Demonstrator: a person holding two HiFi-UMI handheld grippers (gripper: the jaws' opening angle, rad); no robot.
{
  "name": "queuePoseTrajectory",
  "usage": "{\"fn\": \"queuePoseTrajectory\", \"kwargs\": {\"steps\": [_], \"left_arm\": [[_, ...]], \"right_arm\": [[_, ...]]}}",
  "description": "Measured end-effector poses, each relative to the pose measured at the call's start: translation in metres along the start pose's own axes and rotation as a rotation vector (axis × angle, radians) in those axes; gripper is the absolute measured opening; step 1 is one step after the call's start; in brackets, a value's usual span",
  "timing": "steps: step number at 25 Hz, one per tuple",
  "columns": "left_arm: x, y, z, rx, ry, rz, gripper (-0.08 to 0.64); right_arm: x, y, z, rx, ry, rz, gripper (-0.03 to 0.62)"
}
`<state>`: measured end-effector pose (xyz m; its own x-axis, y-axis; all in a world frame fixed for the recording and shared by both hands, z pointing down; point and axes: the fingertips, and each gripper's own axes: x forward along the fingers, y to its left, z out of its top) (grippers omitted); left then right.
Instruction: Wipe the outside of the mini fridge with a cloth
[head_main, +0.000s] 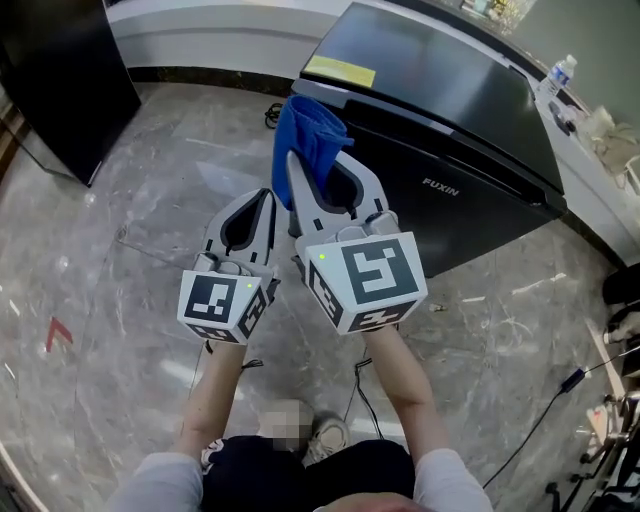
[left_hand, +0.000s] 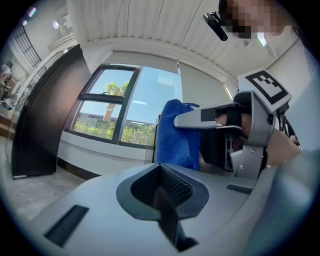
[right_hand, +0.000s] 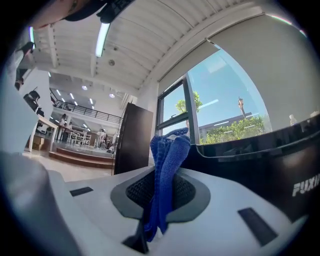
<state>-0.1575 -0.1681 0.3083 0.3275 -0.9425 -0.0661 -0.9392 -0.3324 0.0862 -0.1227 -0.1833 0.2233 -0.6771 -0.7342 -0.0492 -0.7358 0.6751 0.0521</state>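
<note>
A black mini fridge (head_main: 440, 120) marked FUXIN lies on its back on the marble floor ahead of me, with a yellow label (head_main: 340, 71) on its upper face. My right gripper (head_main: 318, 195) is shut on a blue cloth (head_main: 308, 140), which sticks up bunched between its jaws (right_hand: 167, 170) just short of the fridge's near corner. The fridge (right_hand: 270, 160) fills the right of the right gripper view. My left gripper (head_main: 268, 205) is shut and empty, held beside the right one. From the left gripper view I see the cloth (left_hand: 175, 135) and the right gripper (left_hand: 182, 121).
A tall black cabinet (head_main: 60, 80) stands at the far left. A white counter (head_main: 590, 170) with a water bottle (head_main: 560, 73) runs behind the fridge. Cables (head_main: 560, 390) trail on the floor at the right. My shoes (head_main: 325, 435) show below.
</note>
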Motion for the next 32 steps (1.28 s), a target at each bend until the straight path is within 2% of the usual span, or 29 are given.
{"fn": "queuePoseTrajectory", "kwargs": {"steps": [5, 12, 18, 24, 32], "left_arm": [[0.002, 0.001, -0.007, -0.012, 0.005, -0.012, 0.005], [0.006, -0.013, -0.018, -0.019, 0.024, -0.048, 0.005], [0.008, -0.032, -0.02, -0.016, 0.021, -0.083, 0.005], [0.018, -0.063, -0.022, -0.02, 0.016, -0.142, 0.005], [0.025, -0.108, -0.027, -0.031, 0.01, -0.227, 0.005]], "right_arm": [[0.021, -0.004, -0.008, -0.045, 0.026, -0.056, 0.067], [0.017, -0.023, -0.01, -0.015, 0.001, -0.135, 0.067], [-0.018, -0.05, -0.007, 0.018, -0.023, -0.204, 0.067], [-0.062, -0.082, -0.005, 0.008, -0.031, -0.292, 0.067], [-0.13, -0.137, -0.003, -0.001, -0.029, -0.453, 0.067]]}}
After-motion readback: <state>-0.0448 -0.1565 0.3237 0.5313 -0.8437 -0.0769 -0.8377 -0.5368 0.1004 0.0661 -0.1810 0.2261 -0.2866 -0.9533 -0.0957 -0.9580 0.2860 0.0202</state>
